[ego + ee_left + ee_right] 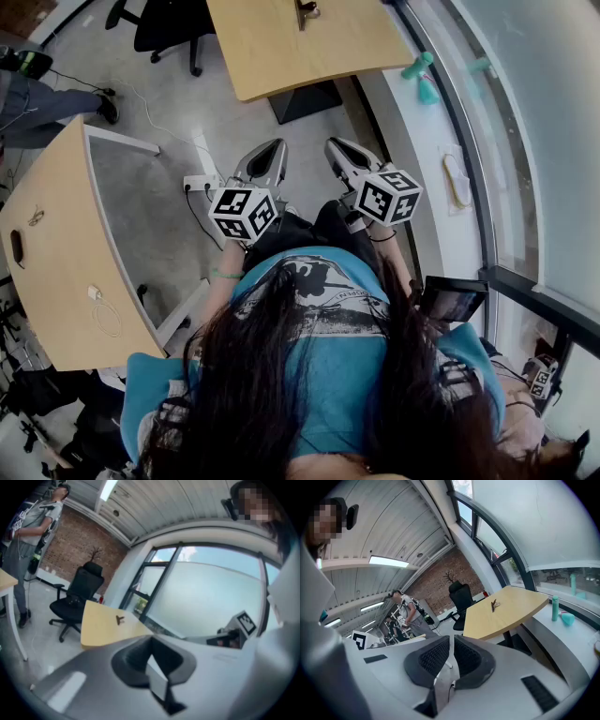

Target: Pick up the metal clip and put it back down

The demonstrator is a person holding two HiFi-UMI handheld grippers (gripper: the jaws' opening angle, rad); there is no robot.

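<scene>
Nearest is the person's long dark hair and teal shirt (319,366). Just beyond, both hands hold their grippers out over the grey floor (150,206), side by side and a little apart. The left gripper (274,150) is clenched, its dark pads meeting with nothing between them. The right gripper (336,148) is likewise clenched and empty, with only a thin slit between its ribbed pads (433,656). A white power strip (199,183) lies on the floor just left of the left gripper. A pale wooden table (56,272) stands at the left. Farther off stands a second wooden table (281,56), and the metal clip (306,11) lies on its far part, well apart from both grippers. A black office chair (164,28) stands left of that table, and a teal bottle (419,66) stands on the window ledge to its right.
</scene>
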